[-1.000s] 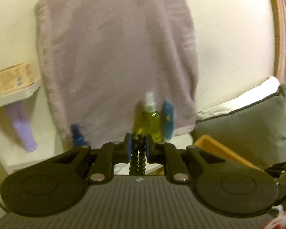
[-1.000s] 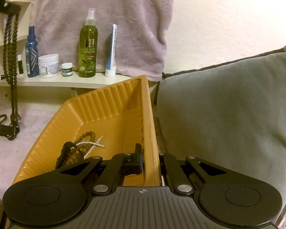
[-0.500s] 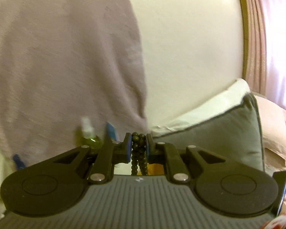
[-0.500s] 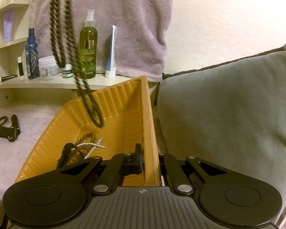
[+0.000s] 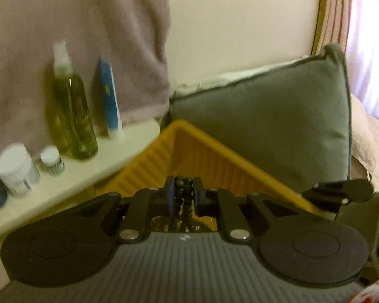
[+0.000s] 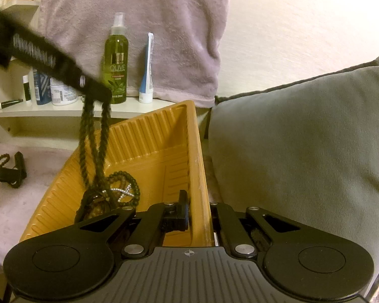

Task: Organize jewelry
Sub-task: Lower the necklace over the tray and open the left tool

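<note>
Pinching the dark bead necklace point(image 6: 93, 149) in the left gripper point(image 5: 184, 189) above the orange tray point(image 6: 149, 136), strands trailing at ten o'clock onto the jewelry pile point(image 6: 108, 197), right gripper point(image 6: 198, 210) clamping the tray rim: lower further before letting go.

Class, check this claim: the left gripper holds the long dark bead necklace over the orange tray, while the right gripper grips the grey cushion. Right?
Not quite. In the right wrist view the right gripper clamps the orange tray's rim, not the grey cushion. The left gripper does hold the bead necklace over the tray.
</note>
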